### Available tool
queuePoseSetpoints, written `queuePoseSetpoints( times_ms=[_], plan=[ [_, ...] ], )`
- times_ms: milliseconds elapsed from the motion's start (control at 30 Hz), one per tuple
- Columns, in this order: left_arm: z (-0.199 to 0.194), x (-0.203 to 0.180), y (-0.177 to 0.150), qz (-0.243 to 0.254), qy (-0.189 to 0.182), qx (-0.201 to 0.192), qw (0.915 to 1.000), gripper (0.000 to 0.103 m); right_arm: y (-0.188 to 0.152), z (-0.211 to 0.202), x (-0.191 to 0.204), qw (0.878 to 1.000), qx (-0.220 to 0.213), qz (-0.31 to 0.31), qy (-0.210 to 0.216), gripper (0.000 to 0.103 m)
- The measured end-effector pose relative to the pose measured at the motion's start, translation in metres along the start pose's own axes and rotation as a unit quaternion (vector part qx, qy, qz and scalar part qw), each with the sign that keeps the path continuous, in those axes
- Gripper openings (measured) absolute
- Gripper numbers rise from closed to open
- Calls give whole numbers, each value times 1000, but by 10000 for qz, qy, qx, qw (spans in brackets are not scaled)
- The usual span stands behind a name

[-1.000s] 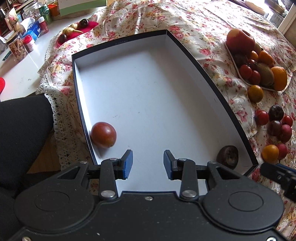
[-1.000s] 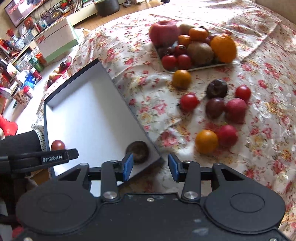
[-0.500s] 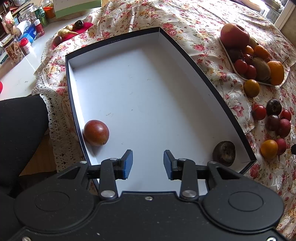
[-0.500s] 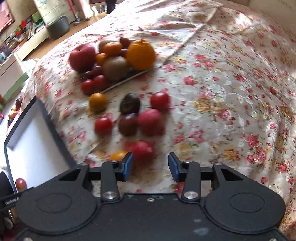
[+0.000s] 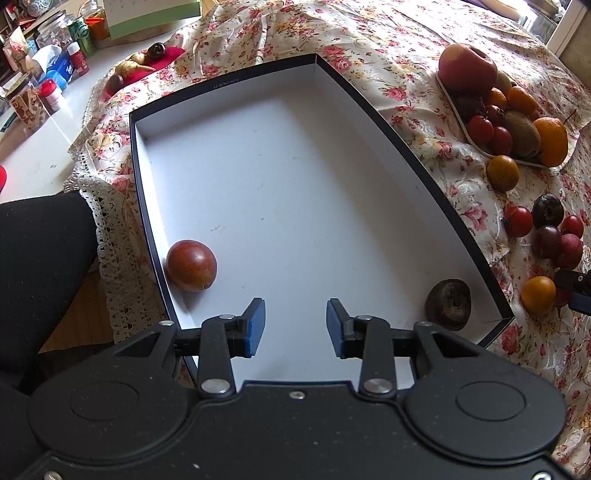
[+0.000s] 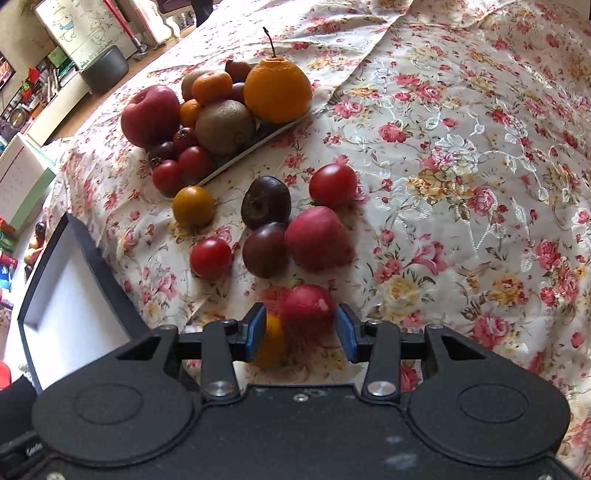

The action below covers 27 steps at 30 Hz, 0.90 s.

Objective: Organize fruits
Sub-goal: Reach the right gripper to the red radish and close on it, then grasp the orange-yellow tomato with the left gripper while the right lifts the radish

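Only the right wrist view shows the right gripper (image 6: 301,328), jaws apart, being held around a red fruit (image 6: 308,303); the left gripper (image 5: 295,326) is being held open over the box (image 5: 424,173); printing on the box rim is unreadable.

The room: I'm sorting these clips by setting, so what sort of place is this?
Most likely a lived-in home, perhaps a dining area. A floral tablecloth covers the table, a plate holds mixed fruit, and jars and a tissue pack crowd a white counter nearby.

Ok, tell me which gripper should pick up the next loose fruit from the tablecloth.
Right. The right gripper already straddles a red fruit on the cloth, jaws open. The left gripper hangs empty over the box.
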<state>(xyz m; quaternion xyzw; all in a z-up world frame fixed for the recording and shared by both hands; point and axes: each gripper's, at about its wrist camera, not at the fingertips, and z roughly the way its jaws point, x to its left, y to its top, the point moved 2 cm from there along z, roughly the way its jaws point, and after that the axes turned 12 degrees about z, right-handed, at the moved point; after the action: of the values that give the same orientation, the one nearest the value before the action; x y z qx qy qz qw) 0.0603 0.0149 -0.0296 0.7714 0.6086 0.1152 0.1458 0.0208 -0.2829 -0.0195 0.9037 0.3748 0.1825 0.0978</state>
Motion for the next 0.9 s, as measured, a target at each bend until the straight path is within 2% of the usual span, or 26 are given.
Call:
queuePoseSetpoints(
  times_ms=[300, 333, 367, 567, 733, 900],
  plan=[
    [0, 0, 0, -9, -13, -6, 10000, 45, 4, 17, -1, 9999, 46, -41, -118, 49],
    [0, 0, 0, -5, -16, -8, 10000, 45, 3, 17, 0, 9999, 35, -108, -115, 47],
    [-1, 0, 0, 4, -24, -17, 10000, 45, 2, 16, 1, 9998, 45, -183, -53, 36],
    [-10, -10, 4, 168, -154, -185, 9996, 45, 2, 5, -1, 9992, 69, -382, -27, 36],
    [-21, -46, 10, 595, -339, -261, 9973, 45, 13, -16, -16, 9997, -135, -213, 1, 36],
    [-35, -101, 22, 1222, -786, -321, 9889, 45, 21, -31, -30, 9987, -473, -98, -181, 37]
  ],
)
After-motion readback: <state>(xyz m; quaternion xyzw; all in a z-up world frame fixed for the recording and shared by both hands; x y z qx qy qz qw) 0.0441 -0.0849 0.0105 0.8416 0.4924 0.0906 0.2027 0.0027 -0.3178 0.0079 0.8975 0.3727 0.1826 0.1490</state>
